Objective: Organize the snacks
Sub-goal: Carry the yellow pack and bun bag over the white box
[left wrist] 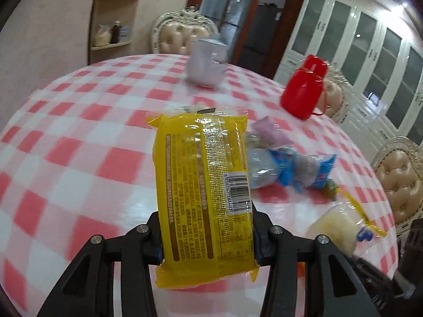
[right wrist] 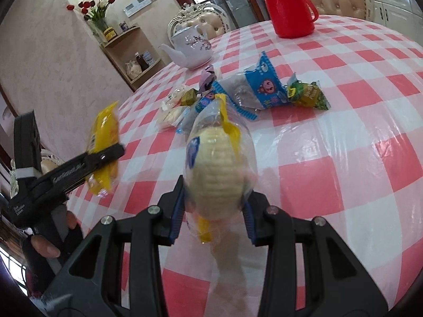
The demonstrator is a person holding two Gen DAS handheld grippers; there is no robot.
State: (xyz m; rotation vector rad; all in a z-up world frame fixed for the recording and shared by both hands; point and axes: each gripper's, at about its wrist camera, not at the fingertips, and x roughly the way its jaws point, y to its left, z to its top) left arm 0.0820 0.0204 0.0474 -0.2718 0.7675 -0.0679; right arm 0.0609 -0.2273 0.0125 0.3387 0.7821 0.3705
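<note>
My left gripper (left wrist: 207,240) is shut on a yellow snack packet (left wrist: 205,192) and holds it above the checked table; the same gripper and packet (right wrist: 104,142) show at the left of the right wrist view. My right gripper (right wrist: 211,211) is shut on a clear bag with a pale yellow ridged cake (right wrist: 218,163), which also shows in the left wrist view (left wrist: 335,227). A pile of snacks lies mid-table: a blue-and-clear packet (right wrist: 257,87), a green packet (right wrist: 308,95), a purple packet (right wrist: 207,78) and pale biscuit packs (right wrist: 171,108).
A white teapot (right wrist: 191,46) and a red thermos jug (right wrist: 288,5) stand at the far side of the pink-and-white checked table (right wrist: 343,145). Cream padded chairs (left wrist: 401,182) ring the table. A corner shelf (right wrist: 132,52) stands by the wall.
</note>
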